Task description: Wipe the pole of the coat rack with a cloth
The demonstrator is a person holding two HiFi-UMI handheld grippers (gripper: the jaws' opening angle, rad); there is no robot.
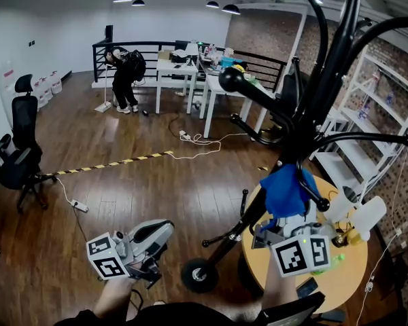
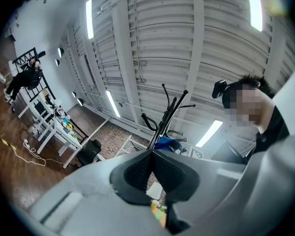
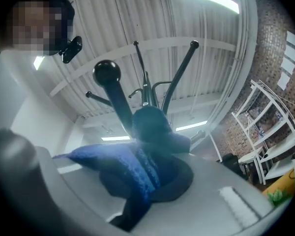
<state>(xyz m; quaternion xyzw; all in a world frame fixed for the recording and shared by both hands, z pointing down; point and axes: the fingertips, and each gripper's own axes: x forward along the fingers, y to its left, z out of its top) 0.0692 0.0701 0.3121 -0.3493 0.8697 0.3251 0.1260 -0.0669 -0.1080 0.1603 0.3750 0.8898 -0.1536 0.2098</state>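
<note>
Head view: high, facing steeply down, close beside rack point(image 1: 311, 107). Both gripper views: low, tilted up toward ceiling point(image 2: 162, 33); all three share rack.

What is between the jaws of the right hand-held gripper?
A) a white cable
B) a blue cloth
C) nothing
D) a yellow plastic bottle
B: in the right gripper view, the right hand-held gripper is closed on the blue cloth, whose folds spill out between the dark pads.

Curved black hook arms point(image 1: 258, 95) fanned out around the black metal coat-rack pole point(image 1: 248, 217), crowding any approach from above. A cluttered round wooden bench point(image 1: 353, 267) blocked the right; the brown plank floor point(image 1: 122, 182) lay open on the left.
</note>
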